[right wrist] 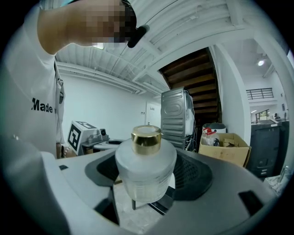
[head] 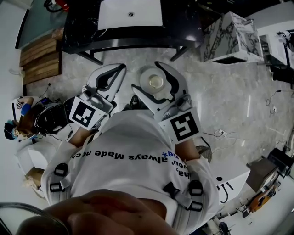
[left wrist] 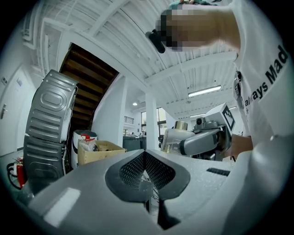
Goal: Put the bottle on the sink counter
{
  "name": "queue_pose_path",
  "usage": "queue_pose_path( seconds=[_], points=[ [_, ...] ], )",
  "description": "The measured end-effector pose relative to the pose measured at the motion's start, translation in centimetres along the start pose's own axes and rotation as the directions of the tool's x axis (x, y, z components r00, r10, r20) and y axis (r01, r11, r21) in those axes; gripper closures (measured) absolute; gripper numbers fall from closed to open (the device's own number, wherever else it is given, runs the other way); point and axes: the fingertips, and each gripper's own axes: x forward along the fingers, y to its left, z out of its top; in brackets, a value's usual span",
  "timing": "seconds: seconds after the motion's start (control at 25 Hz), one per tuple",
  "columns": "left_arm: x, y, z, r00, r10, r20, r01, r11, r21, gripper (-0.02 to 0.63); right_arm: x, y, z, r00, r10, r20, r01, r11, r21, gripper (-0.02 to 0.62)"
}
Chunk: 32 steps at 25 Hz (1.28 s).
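Note:
A frosted glass bottle [right wrist: 146, 167] with a gold cap stands upright between the jaws of my right gripper [right wrist: 146, 188], which is shut on its body. From above, in the head view, the bottle [head: 155, 82] shows as a pale disc inside the right gripper [head: 152, 79], in front of my chest. My left gripper [head: 115, 72] is held beside it, to the left; its pads meet with nothing between them [left wrist: 146, 176]. The left gripper view catches the held bottle [left wrist: 173, 139] off to the right. The black sink counter [head: 82, 27] with a white basin [head: 131, 13] lies ahead at the top.
A marble-patterned block [head: 234, 36] stands right of the counter and stacked wooden planks [head: 41, 57] to its left. A grey ribbed appliance [right wrist: 177, 117] and an open cardboard box [right wrist: 227, 147] are behind me. A person [head: 18, 120] is at the far left. Cables lie on the floor.

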Motion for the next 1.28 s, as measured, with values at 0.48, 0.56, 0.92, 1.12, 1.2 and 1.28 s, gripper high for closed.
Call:
queue_pose_path(
  seconds=[0.48, 0.56, 0.92, 1.12, 1.2, 1.28],
  points=[
    [2.1, 0.8, -0.3, 1.000, -0.022, 0.011, 0.022, 1.000, 0.000, 0.617, 0.3, -2.1, -0.2, 1.000, -0.021, 0.006, 0.021, 1.000, 0.005, 0.268],
    [3.4, 1.1, -0.2, 1.000, -0.023, 0.015, 0.023, 1.000, 0.001, 0.617, 0.3, -3.3, 0.0, 1.000, -0.023, 0.014, 0.023, 1.000, 0.001, 0.268],
    [11.0, 2.8, -1.1, 1.000, -0.023, -0.010, 0.023, 1.000, -0.020, 0.617, 0.6, -10.9, -0.2, 1.000, -0.013, 0.003, 0.013, 1.000, -0.028, 0.268],
    [15.5, 3.6, -1.3, 1.000, -0.023, -0.004, 0.023, 1.000, -0.010, 0.617, 0.4, -15.7, -0.8, 1.000, -0.010, -0.009, 0.010, 0.999, -0.031, 0.268],
    [17.2, 3.7, -1.4, 1.000, -0.025, -0.010, 0.025, 1.000, -0.007, 0.617, 0.1, -17.3, -1.0, 1.000, -0.013, -0.010, 0.013, 0.999, -0.029, 0.268],
    [18.7, 3.6, -1.5, 1.000, -0.024, -0.018, 0.024, 1.000, -0.012, 0.617, -0.2, -18.7, -1.4, 1.000, -0.013, -0.016, 0.013, 0.999, -0.029, 0.268]
  ],
)
